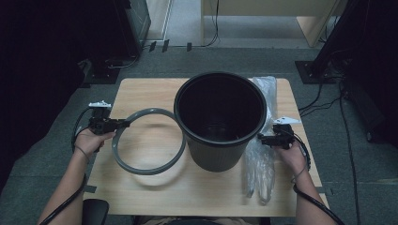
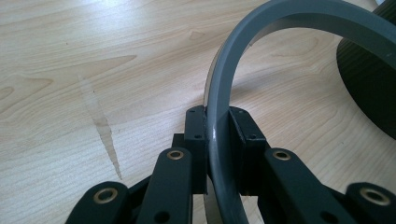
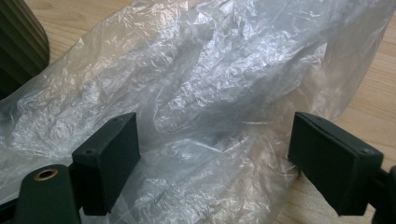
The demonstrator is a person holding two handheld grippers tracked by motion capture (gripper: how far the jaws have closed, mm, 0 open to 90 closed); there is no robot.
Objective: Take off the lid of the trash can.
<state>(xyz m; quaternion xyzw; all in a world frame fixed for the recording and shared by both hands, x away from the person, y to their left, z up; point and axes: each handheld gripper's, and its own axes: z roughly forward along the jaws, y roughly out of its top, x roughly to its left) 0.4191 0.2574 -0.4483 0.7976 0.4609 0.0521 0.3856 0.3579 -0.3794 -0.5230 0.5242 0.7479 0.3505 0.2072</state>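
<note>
We see our left gripper [image 2: 217, 135] pinching the smooth grey ring [image 1: 148, 140], whose far side is cut off in its own view. The ring lies on the wooden table [image 1: 141, 91], touching the tall black bin [image 1: 219, 121]. Our right gripper [image 3: 215, 154] is wide apart over the crinkly clear bag [image 3: 219, 84]. The bin hides part of the bag.

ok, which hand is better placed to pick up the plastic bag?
Right. The right gripper hovers over the plastic bag, jaws open astride it. The left gripper is clamped on the grey ring, across the bin.
</note>
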